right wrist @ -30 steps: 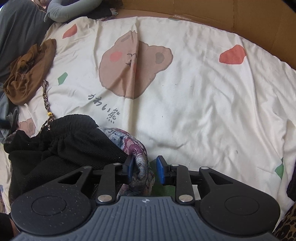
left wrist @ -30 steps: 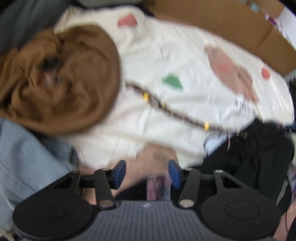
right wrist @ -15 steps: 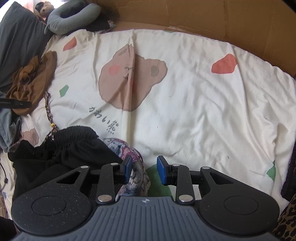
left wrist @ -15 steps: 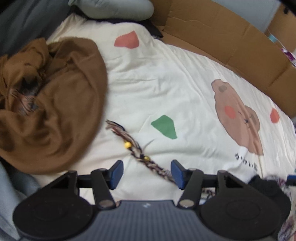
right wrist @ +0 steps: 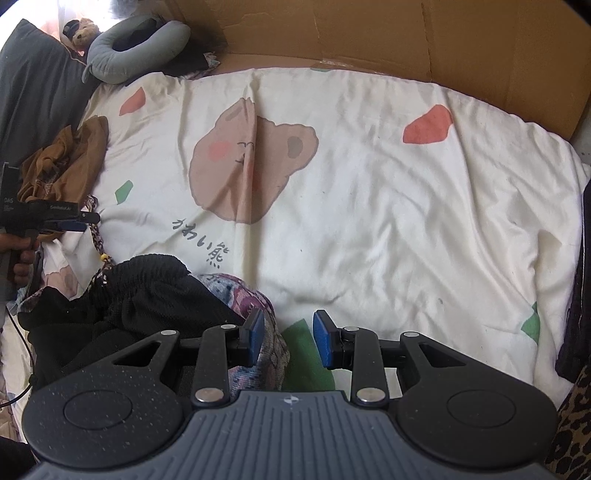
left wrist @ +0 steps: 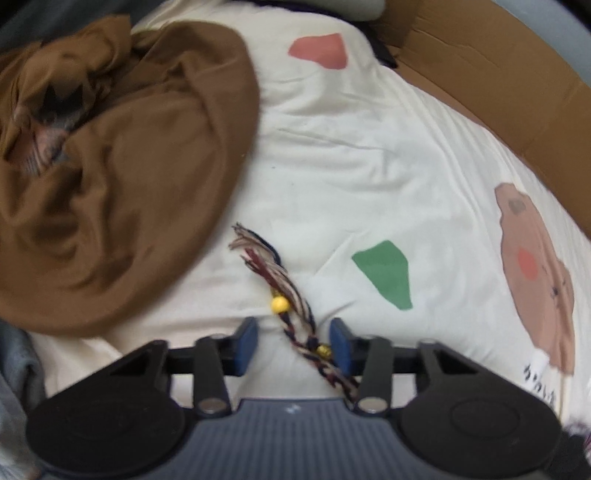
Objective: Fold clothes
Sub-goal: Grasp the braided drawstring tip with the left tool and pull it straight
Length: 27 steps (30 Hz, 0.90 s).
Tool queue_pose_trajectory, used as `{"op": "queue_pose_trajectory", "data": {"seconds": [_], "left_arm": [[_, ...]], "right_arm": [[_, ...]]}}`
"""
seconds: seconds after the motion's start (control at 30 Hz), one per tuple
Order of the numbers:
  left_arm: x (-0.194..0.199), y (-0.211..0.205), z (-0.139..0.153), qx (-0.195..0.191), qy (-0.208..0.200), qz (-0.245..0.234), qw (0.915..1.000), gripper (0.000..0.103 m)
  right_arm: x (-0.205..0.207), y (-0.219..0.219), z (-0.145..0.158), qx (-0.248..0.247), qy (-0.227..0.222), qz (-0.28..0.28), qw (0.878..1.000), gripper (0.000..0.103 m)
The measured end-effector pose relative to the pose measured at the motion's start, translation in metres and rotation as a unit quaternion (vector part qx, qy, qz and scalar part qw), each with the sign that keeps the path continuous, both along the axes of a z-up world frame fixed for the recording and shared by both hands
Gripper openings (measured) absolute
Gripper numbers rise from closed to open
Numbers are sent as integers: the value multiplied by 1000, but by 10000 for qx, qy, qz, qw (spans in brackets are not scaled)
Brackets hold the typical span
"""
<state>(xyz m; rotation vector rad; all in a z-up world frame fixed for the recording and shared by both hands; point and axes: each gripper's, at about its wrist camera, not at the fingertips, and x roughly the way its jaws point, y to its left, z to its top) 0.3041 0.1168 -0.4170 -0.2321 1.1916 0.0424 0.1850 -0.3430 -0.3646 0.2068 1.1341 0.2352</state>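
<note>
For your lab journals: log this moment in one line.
left gripper: closing around braided cord | right gripper: open beside black garment

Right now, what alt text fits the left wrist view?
The left gripper, jaws just narrowed but not yet pinching, straddles a braided cord with yellow beads on a cream bear-print sheet. A crumpled brown garment lies left; cardboard at the far edge.

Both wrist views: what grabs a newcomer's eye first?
The cream bear-print sheet fills both views, with cardboard walling its far edge. In the left view a brown garment lies heaped at upper left, and a braided cord with yellow beads runs between the left gripper jaws, which have just been closing. A black garment is bunched at lower left by the right gripper.
</note>
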Motion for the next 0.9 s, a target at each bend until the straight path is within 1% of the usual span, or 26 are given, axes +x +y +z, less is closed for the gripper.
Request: {"op": "queue_pose_trajectory", "data": {"seconds": [0.07,0.13,0.2,0.3,0.43,0.57,0.73,0.9], "left_arm": [[1,1,-2,-65,0,90,9999,34],[1,1,-3,-101,-13,140,9998,28],[2,4,-4,-106,-4,250,9996,10],[2,9,-4,-165,-16,327,9993,3],[0,8,3,-271,-52,281,9992,2],[-4,-1,22,-366,-192,-34,9991,2],[-12,-14,61,-546,-395,-463,9966,2],[-29,-32,103,-671,-579,-1006,9910,2]], "right_arm": [[-1,-1,-1,2,5,0,10000,35],[-2,-1,-1,11,6,-5,10000,35],[-2,-2,-2,9,11,-16,10000,35],[-3,-2,-2,7,4,-13,10000,35],[-4,-5,-2,6,-2,-37,10000,35],[-5,-9,0,45,-24,-117,9999,35],[-5,-12,1,43,-46,-183,9998,35],[-5,-14,3,70,-102,-232,9997,35]]}}
